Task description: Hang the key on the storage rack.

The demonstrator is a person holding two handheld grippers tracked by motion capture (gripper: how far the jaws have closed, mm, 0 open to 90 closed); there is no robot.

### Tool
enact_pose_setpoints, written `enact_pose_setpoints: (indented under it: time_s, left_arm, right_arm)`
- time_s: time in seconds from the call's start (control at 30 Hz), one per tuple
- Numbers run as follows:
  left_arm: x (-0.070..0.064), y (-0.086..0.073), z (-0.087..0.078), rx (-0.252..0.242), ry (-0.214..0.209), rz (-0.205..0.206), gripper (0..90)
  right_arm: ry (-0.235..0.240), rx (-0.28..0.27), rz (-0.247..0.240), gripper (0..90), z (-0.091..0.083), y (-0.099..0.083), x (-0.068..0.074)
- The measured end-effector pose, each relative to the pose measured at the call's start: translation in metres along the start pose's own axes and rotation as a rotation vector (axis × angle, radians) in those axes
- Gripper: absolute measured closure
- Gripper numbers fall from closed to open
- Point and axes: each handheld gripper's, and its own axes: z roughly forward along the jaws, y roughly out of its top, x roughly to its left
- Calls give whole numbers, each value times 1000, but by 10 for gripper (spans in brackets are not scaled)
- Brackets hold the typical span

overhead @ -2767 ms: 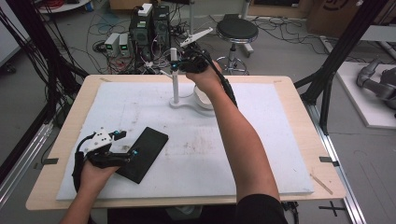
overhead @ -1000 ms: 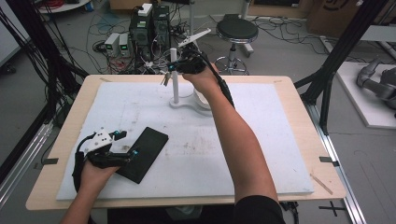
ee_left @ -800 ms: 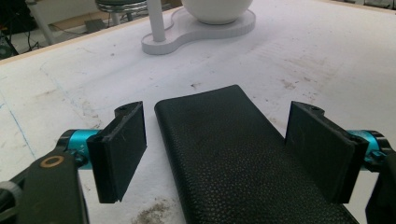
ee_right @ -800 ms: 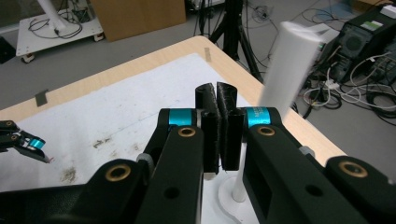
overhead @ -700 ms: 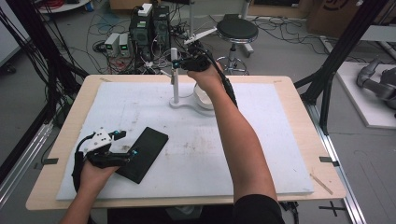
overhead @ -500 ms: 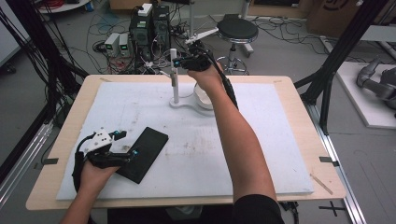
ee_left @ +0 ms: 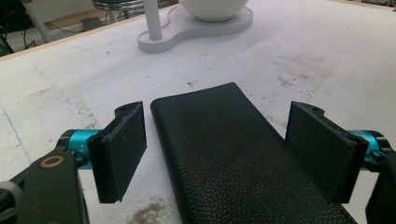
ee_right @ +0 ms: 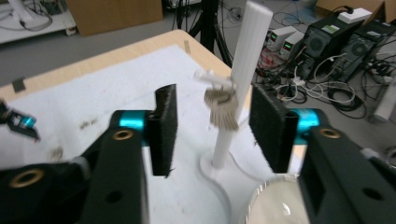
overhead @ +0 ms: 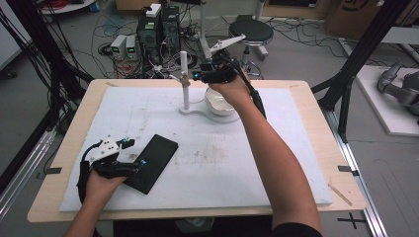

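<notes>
Right gripper [ee_right: 212,128] is wide open with the keys [ee_right: 222,109] hanging between its jaws, lined up to grab. Left gripper [ee_left: 215,149], also open, straddles the wallet [ee_left: 233,158], probably to steady it.

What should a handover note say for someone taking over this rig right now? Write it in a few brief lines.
Left gripper: open, jaws either side of the flat black leather-look case, which lies on the white mat.
Right gripper: open, raised before the white post stand, holding nothing.
The small bunch of silvery keys hangs from the post's side peg. The white bowl sits on the stand's base.
Done: both grippers lined up.
Left: probably grip the keys, lift them off; case not yet gripped.
</notes>
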Motion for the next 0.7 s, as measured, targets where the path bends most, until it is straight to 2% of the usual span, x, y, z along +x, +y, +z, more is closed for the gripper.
enact_pose_setpoints:
  time_s: [0.13,0.2,0.23,0.27,0.3,0.33,0.4,0.43,0.47,0.53,0.7]
  left_arm:
    - [-2,1,0,1,-1,7,207]
    - [-3,1,0,7,-4,9,207]
    - [-3,1,0,7,-4,9,206]
    - [-3,1,0,6,-6,8,207]
    - [-3,1,0,5,-7,5,206]
    - [-3,1,0,5,-7,5,206]
    - [-3,1,0,0,-10,-2,207]
    - [-3,1,0,0,-10,-2,207]
    - [-2,1,1,2,-11,-2,206]
    - [-2,1,2,5,-15,-3,206]
    - [0,1,5,4,-24,-7,206]
  right_arm:
    - [-10,-8,-11,452,-25,-19,7]
    - [-21,-15,1,422,-37,-33,10]
    - [-21,-15,1,422,-37,-33,10]
    - [-35,-7,9,390,-47,-48,13]
    - [-46,-21,7,387,-53,-56,15]
    - [-41,-28,18,383,-58,-64,15]
    - [-47,-37,29,368,-67,-79,17]
    - [-47,-37,29,368,-67,-79,17]
    - [-51,-36,39,347,-75,-92,18]
    - [-49,-30,39,321,-83,-103,21]
    - [-66,-58,37,299,-100,-130,28]
